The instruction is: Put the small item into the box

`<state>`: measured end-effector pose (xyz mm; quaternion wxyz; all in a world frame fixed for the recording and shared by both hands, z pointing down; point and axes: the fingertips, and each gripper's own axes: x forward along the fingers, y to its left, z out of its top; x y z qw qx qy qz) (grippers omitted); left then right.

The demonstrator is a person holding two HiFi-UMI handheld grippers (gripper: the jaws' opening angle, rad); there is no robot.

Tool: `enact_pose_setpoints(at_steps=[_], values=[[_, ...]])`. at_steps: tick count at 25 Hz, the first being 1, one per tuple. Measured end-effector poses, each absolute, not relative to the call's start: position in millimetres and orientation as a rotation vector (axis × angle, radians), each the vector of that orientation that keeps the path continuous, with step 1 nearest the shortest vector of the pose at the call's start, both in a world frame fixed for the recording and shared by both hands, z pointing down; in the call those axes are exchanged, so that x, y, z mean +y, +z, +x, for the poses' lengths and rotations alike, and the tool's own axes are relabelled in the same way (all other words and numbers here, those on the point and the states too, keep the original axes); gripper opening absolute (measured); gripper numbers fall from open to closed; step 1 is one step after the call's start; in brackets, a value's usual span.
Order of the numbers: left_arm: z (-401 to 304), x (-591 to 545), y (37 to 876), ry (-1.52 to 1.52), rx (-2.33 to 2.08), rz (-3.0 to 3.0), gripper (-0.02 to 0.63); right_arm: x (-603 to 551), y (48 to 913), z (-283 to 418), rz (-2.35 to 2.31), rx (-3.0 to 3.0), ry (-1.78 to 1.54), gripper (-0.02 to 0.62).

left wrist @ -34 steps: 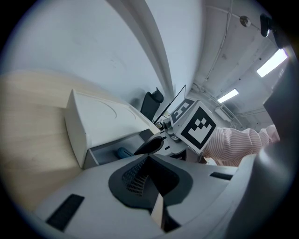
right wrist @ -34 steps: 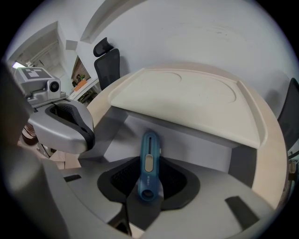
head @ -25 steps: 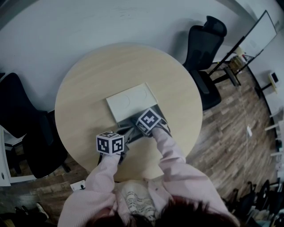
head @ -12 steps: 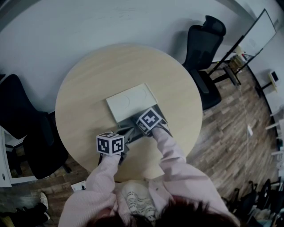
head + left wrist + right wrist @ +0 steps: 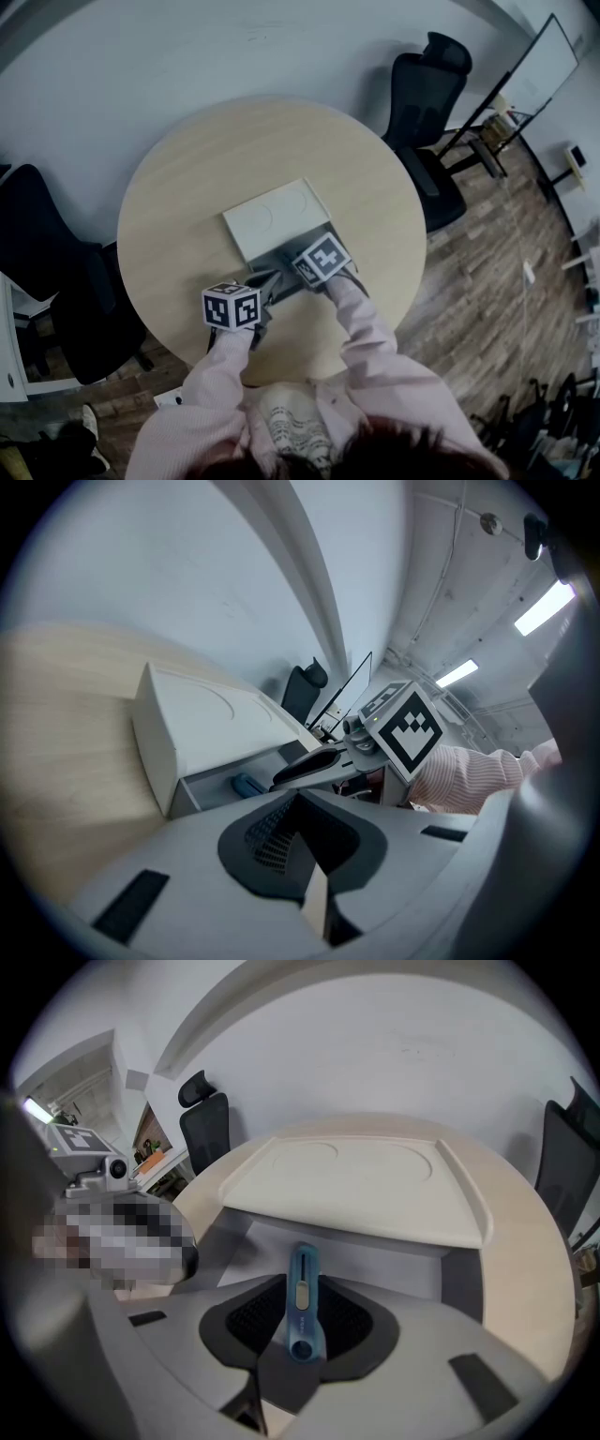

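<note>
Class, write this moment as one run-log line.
phase: placing; blue tool: lying in open drawer of box; right gripper: above it, jaws apart, just been closing, tool end between them, unpinched; left gripper: near drawer

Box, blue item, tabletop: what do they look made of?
Box: off-white, matte, with a moulded rim and round recesses in the top; probably plastic.
Blue item: smooth with a faint sheen and rounded moulded edges; looks like plastic.
Tabletop: pale wood grain with a satin finish; veneer or laminate, can't tell which.
</note>
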<state>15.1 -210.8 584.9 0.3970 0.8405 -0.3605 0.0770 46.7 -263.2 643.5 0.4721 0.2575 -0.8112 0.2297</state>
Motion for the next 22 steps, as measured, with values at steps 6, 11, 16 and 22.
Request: enact_pose_setpoints(at_steps=[6,11,16,22], values=[[14.7,-210.3,580.0,0.200,-0.914,2.163,0.009,-256.2,620.8,46.9,0.698,-2.088,0.610,0.054],[12.7,-209.2,574.1,0.200,-0.927,2.204,0.009,-248.9,602.3,48.9,0.784,-2.202,0.652,0.026],[17.3,-206.4,568.0,0.207,-0.925,2.242,0.009,-239.8,583.0,50.1,0.842,-2.322,0.701,0.003],[21.6,-196.6,555.6,0.261,-0.944,2.357,0.009,-227.8,547.0,50.5,0.935,-2.502,0.686,0.006]])
